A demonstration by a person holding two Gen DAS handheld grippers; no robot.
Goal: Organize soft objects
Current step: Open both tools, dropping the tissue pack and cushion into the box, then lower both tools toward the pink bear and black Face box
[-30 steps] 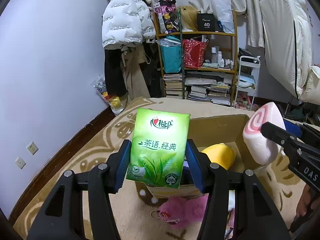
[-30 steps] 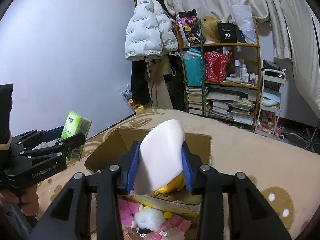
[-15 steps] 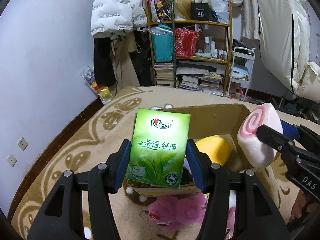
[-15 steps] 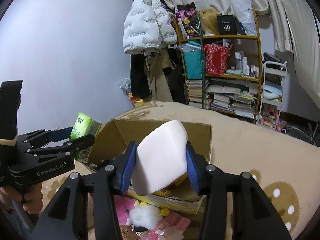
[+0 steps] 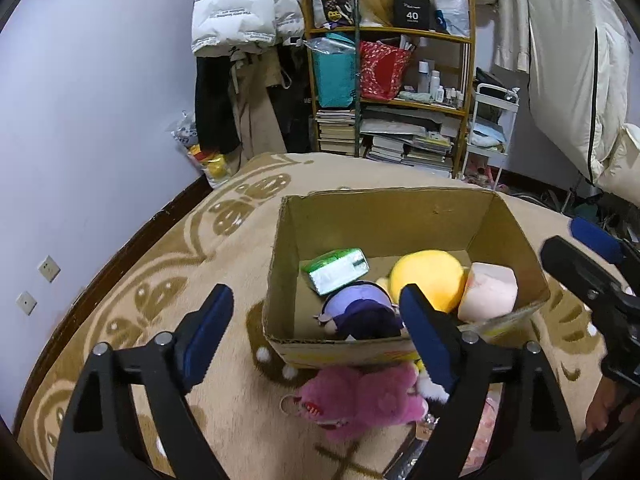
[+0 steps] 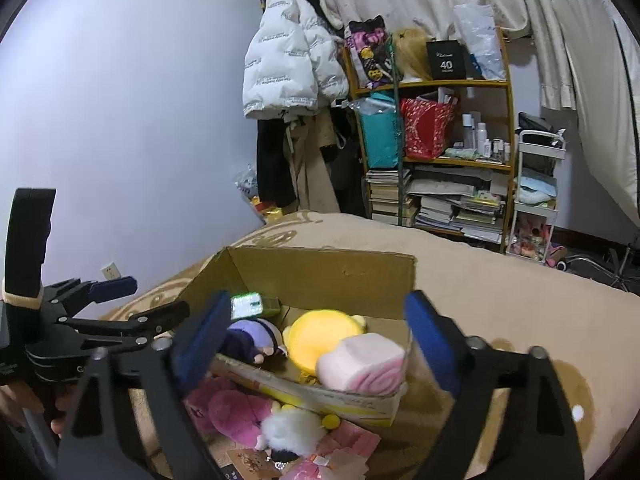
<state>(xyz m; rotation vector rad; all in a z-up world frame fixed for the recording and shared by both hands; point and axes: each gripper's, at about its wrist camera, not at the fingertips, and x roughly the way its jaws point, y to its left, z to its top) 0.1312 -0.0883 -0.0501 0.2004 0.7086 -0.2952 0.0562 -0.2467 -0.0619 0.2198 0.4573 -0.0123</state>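
Observation:
The open cardboard box (image 5: 384,216) stands on the patterned carpet. Inside it lie a green tissue pack (image 5: 338,270), a yellow plush (image 5: 428,280), a purple plush (image 5: 360,312) and a pink swirl roll cushion (image 5: 488,292). My left gripper (image 5: 316,312) hangs over the box's near left corner, jaws opening wide, nothing gripped. In the right wrist view my right gripper (image 6: 316,312) is over the near side of the box (image 6: 320,276), jaws opening too, with the roll cushion (image 6: 364,364) and tissue pack (image 6: 248,306) lying loose below.
A pink plush (image 5: 360,400) and a white fluffy toy (image 6: 288,432) lie on the carpet against the box's front, with pink papers beside them. A cluttered bookshelf (image 5: 400,100) and hanging coats (image 5: 240,8) stand at the back wall. A hand holds the left gripper (image 6: 148,300).
Both grippers have opened. The green tissue pack dropped from the left one into the box, and the pink roll cushion dropped from the right one beside the yellow plush.

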